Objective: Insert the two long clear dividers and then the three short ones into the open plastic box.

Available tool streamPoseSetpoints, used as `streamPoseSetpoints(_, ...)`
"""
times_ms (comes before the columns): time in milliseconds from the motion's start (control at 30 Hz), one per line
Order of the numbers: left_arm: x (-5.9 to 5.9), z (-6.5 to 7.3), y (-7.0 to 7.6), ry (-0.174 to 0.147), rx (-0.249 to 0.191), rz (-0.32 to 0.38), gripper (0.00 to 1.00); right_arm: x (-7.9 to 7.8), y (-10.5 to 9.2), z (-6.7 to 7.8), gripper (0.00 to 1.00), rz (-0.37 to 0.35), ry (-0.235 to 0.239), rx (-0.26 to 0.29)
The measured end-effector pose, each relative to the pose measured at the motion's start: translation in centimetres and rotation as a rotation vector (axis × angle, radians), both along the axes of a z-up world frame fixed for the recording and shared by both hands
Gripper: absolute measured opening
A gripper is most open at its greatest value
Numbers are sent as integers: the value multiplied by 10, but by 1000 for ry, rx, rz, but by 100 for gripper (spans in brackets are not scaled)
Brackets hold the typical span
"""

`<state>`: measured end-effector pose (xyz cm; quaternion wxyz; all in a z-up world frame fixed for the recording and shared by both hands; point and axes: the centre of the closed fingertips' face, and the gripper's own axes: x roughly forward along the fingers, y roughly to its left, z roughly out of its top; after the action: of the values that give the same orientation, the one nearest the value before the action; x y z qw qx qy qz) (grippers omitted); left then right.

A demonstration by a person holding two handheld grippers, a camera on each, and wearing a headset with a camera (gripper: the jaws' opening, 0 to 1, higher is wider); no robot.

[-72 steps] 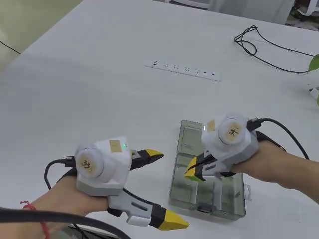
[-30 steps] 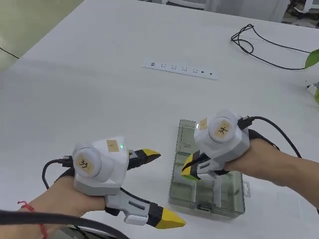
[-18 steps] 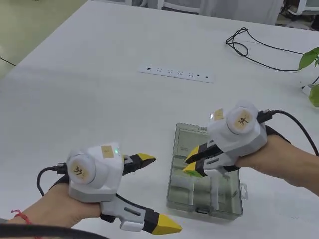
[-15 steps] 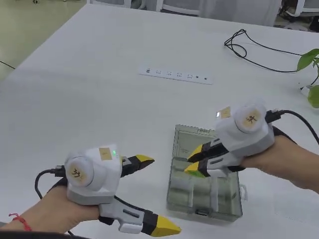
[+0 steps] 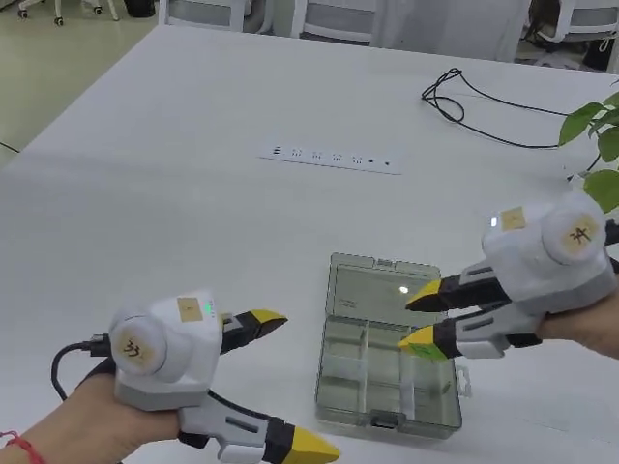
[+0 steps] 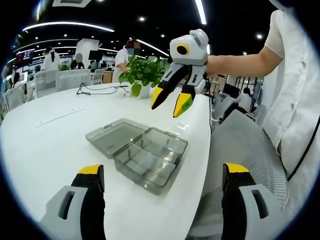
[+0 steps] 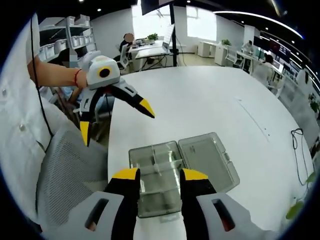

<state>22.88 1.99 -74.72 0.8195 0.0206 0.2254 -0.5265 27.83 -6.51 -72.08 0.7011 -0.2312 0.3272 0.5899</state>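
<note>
Box (image 5: 387,358) lies open on the desk (image 5: 193,213) between my two grippers, with its lid (image 5: 372,288) flat on the far side and its base (image 5: 326,394) nearer me. Clear dividers (image 5: 366,360) stand in the base and cut it into compartments; I cannot count the short ones for sure. My left gripper (image 5: 295,382) hovers left of the box, well apart from it, fingers spread wide with nothing between them. In the left gripper view the box sits ahead of them, about midway between the two tips. My right gripper (image 5: 414,322) hangs above the right edge of the box, clear of it, fingers a little apart and holding nothing. In the right gripper view the base lies just beyond and below its tips. Far beyond both pairs of fingers a power strip (image 5: 332,157) lies on the desk, with a black cable (image 5: 474,92) and a plant (image 5: 595,126) further right
</note>
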Motion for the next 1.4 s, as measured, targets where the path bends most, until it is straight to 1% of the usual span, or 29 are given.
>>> streamPoseSetpoints(167, 0, 0, 0, 0, 4, -2, 100, -2, -32, -3, 37, -20, -7, -30)
streamPoseSetpoints(267, 0, -1, -1, 0, 9, -3, 100, -4, -53, -7, 41, -36, -6, -57)
streamPoseSetpoints(433, 1, -1, -2, 1, 8, -4, 100, -8, -78, -13, 45, -56, 0, -90)
streamPoseSetpoints(533, 1, 0, -3, 2, 4, -5, 100, -13, -87, -17, 46, -62, 6, -105)
streamPoseSetpoints(667, 2, 0, -2, 2, 1, 0, 100, -19, -101, -25, 48, -58, 13, -141)
streamPoseSetpoints(900, 3, 0, -1, 5, 2, 1, 100, -20, -122, -38, 51, -55, 29, -190)
streamPoseSetpoints(1133, 4, -1, 0, 9, 1, 5, 100, -18, -147, -58, 53, -32, 42, -265)
streamPoseSetpoints(1300, 4, -1, 0, 11, 1, 5, 100, -17, -163, -77, 53, 3, 44, -334)
streamPoseSetpoints(1400, 4, -1, 0, 14, 0, 5, 100, -16, -169, -87, 52, 19, 46, -365)
